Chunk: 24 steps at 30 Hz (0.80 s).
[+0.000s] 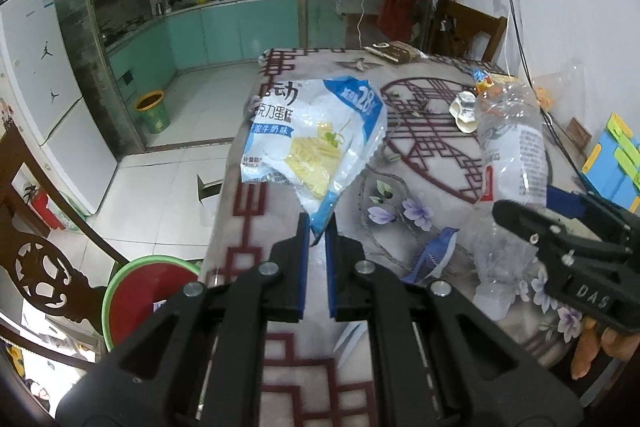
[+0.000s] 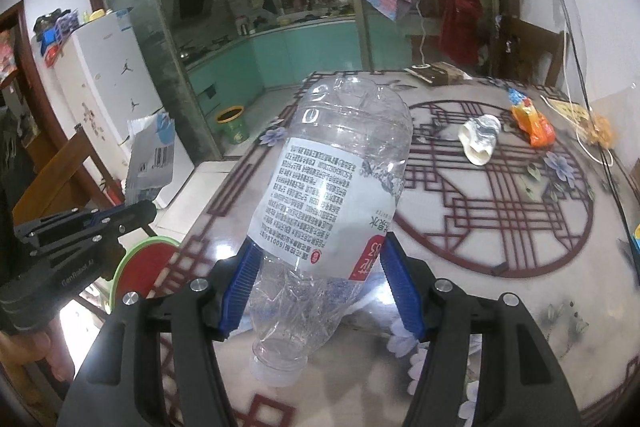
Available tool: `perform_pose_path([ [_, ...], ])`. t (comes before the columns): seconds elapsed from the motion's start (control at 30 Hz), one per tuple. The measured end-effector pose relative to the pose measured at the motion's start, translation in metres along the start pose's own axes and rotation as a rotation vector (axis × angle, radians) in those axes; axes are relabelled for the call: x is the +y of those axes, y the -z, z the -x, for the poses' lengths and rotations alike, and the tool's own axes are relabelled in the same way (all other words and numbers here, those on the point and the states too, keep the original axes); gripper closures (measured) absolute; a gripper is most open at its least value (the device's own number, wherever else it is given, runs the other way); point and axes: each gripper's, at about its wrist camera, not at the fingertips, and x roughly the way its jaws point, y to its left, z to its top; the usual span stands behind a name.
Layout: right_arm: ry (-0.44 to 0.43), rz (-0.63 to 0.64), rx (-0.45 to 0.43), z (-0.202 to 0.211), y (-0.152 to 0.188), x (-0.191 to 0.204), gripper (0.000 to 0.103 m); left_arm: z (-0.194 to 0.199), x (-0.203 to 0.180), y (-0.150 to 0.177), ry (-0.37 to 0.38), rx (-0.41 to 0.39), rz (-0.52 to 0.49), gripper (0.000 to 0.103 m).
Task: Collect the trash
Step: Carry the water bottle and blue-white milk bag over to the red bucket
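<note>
Above the left edge of a patterned table [image 1: 400, 163], the left claw [image 1: 317, 227] is clenched on the bottom corner of a blue-and-white snack wrapper [image 1: 316, 143], which hangs lifted in front of the table's corner, while the right claw [image 2: 320, 263] grips a crumpled clear plastic bottle [image 2: 332, 195] by its lower body, cap end toward the camera and base pointing away. The table's left edge runs close beside both claws; beyond it lies open white-tiled floor [image 1: 168, 163] reaching to the kitchen doorway, where a small green bin with a yellow rim [image 1: 152, 111] stands. Just below the table's near-left corner sits a red basin with a green rim [image 1: 144, 291], partly cut off by a carved wooden chair [image 1: 48, 267]. More litter stays on the far right of the table: a crumpled white cup [image 2: 478, 139] and an orange packet [image 2: 534, 123], well apart from the claws. A dark cable [image 1: 520, 39] trails down the right wall to the table edge. The bottle's neck blocks part of the tabletop in the right wrist view, and the wrapper's far side is hidden. Fingers [image 1: 588, 351] of the person's right hand show, blurred, under the right claw.
</note>
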Motion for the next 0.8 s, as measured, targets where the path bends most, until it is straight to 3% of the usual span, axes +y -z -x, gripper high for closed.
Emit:
perform_pose_path([
  [0.8, -0.110, 0.108, 0.057, -0.035, 0.005, 0.081, 0.043, 0.005, 0.079, 0.017, -0.062, 0.022, 0.166, 0.096],
])
